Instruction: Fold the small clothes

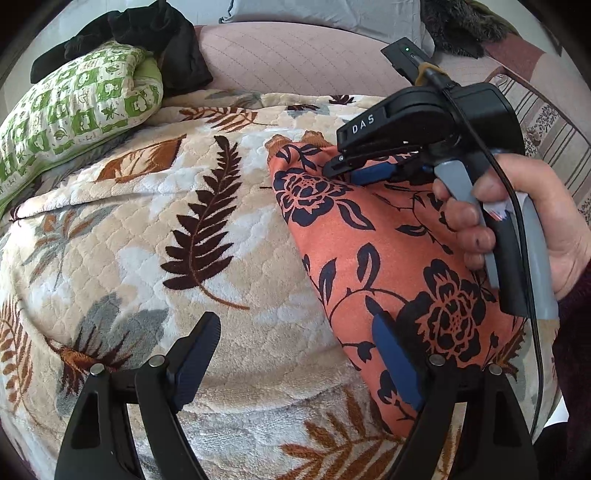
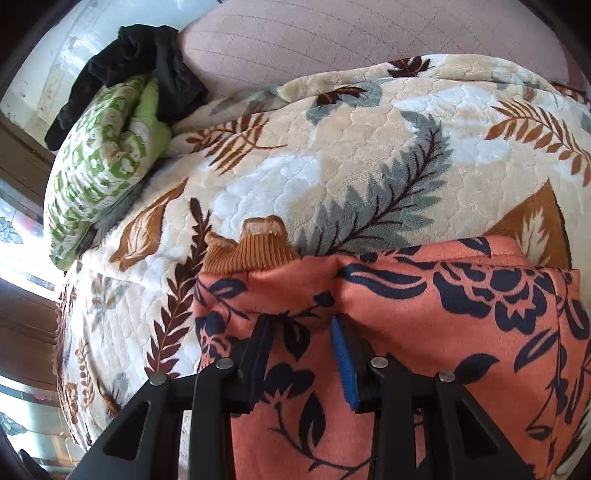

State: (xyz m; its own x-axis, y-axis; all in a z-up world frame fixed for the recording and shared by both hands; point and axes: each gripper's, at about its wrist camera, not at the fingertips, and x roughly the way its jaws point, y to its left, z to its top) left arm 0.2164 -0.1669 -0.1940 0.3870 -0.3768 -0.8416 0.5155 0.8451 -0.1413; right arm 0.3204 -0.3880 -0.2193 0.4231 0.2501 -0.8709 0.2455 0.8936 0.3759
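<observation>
Orange fabric with dark navy flowers — the small garment — lies on the leaf-patterned plush blanket that covers the bed, off to the right of your left gripper's view, its brown ribbed cuffs poking out at the far edge.

Your right hand is wrapped round the grey handle, fingers curled over the trigger, and it tips the right gripper steeply down onto the cloth near the cuffed end. Its jaws stand partly closed, with a ridge of the orange fabric bunched between the black finger and the blue pad; the pads appear to pinch that fold. A black cable runs down past your wrist.

Your left gripper points down at the blanket with its jaws spread wide and nothing between them. Its left finger hangs over bare blanket, while the right finger's blue pad lies against the near edge of the garment — whether it presses on the cloth I cannot tell.

Around you: a green-and-white patterned pillow sits at the far left of the bed with a black garment heaped on top of it. Beyond the blanket runs a quilted pink mattress cover, and a grey pillow lies at the far end.
</observation>
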